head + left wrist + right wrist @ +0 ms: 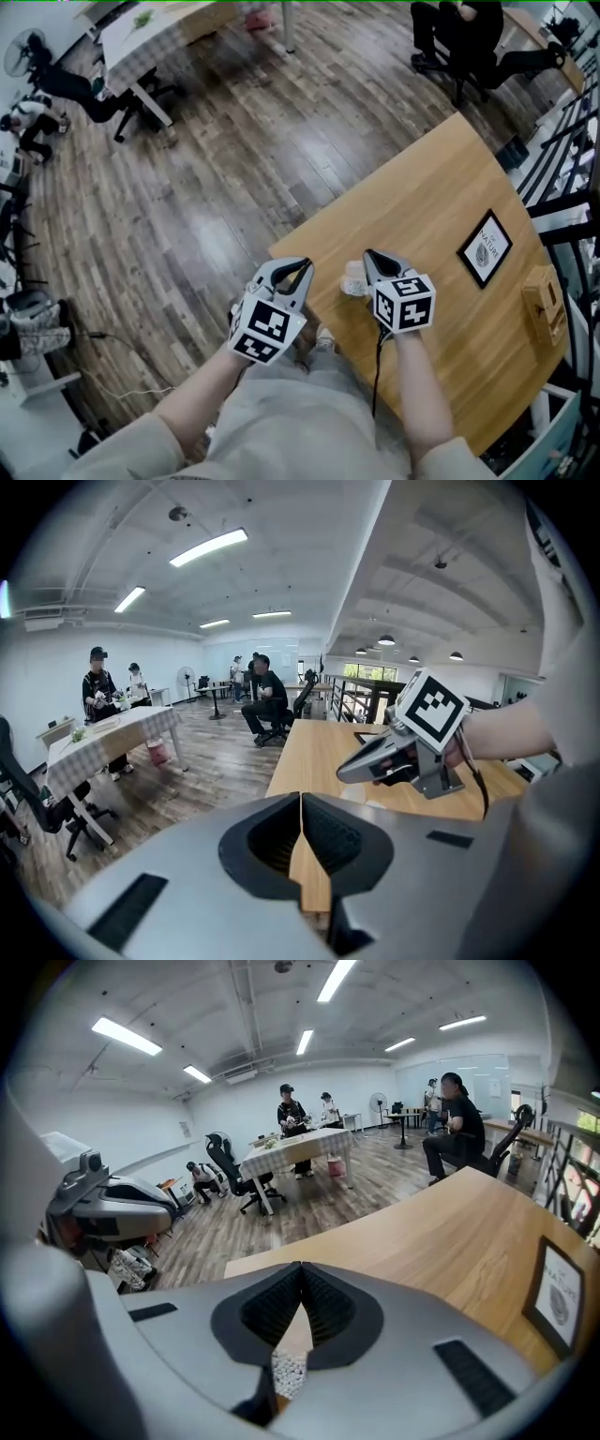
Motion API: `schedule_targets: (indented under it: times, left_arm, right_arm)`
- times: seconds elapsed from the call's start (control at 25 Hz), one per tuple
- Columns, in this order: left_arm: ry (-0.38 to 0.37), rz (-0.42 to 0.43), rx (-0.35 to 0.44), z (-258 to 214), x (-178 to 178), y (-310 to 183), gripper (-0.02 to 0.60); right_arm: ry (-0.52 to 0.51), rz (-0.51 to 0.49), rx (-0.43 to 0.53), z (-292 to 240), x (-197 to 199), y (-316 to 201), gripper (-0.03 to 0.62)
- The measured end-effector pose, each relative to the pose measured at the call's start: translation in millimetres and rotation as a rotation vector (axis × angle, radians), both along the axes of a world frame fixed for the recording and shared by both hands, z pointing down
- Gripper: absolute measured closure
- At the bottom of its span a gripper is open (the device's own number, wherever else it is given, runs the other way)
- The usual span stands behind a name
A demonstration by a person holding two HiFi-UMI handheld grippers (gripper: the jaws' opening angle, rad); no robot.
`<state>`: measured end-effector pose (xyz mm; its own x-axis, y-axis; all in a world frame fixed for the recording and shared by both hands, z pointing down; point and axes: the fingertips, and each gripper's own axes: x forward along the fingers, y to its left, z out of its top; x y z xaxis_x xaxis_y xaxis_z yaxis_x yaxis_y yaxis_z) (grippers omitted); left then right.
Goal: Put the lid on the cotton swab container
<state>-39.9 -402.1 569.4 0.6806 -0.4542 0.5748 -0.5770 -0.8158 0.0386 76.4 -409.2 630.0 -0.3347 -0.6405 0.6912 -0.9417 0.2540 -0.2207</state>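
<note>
Head view, left gripper (298, 270): held at the near-left corner of the table (431, 206), partly above the wooden floor (206, 187).
Left gripper jaws: in the left gripper view both tips are pressed together and nothing is between them.
Cotton swab container (354, 278): stands on the table close to its near edge, between the two grippers and just beside the right one.
Right gripper (373, 256): held above the table, just right of the container.
Right gripper jaws: in the right gripper view they are closed tip to tip and empty; white swab heads (289, 1372) show below them.
Picture frame (485, 248): lies further right, well apart from the container.
Wooden box (544, 298): near the table's right edge.
</note>
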Motion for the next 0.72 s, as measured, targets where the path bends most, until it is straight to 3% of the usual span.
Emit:
schedule_targets:
  times: [0.28,0.72]
  left_arm:
    - [-0.014,0.058,-0.026,12.3,-4.1,-2.8,0.554]
    - [0.011,0.059,-0.041,9.9,-6.9,5.8,0.554]
  right_arm:
    - [0.007,0.052,-0.02,8.6,0.4,2.4,0.568]
    - [0.022,0.062,-0.015,2.0,0.9,25.3,0.568]
